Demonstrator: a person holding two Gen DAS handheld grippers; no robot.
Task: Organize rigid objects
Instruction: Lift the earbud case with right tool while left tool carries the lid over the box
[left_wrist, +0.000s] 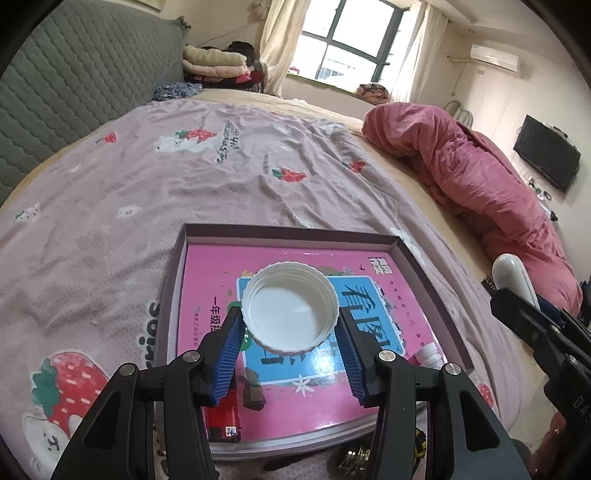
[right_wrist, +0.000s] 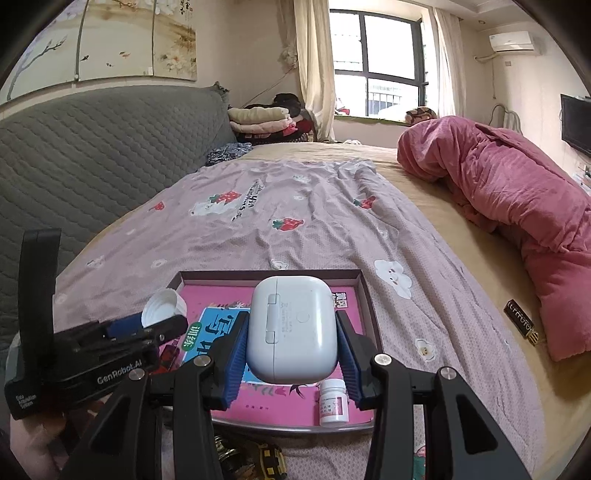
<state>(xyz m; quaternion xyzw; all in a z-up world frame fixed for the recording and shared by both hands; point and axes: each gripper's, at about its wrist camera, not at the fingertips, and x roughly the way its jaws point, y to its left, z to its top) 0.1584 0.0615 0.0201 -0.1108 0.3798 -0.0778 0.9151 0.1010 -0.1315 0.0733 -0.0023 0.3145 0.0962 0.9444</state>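
Note:
My left gripper (left_wrist: 290, 317) is shut on a white ribbed screw cap (left_wrist: 290, 306), held hollow side up above a shallow box tray (left_wrist: 410, 254). A pink picture book (left_wrist: 295, 410) lies in the tray. My right gripper (right_wrist: 291, 321) is shut on a white earbud case (right_wrist: 291, 328), also over the tray (right_wrist: 364, 291). In the right wrist view the left gripper (right_wrist: 147, 325) with the cap (right_wrist: 164, 308) shows at the left. A small white pill bottle (right_wrist: 332, 402) stands on the book at the tray's near right. A red lighter (left_wrist: 221, 417) lies at the near left.
The tray rests on a pink strawberry-print sheet (right_wrist: 258, 229) on a bed. A rolled red quilt (right_wrist: 517, 206) lies along the right side, with a black and gold object (right_wrist: 521, 321) beside it. A grey padded headboard (right_wrist: 92, 155) runs along the left. A yellow-black item (right_wrist: 269, 458) lies before the tray.

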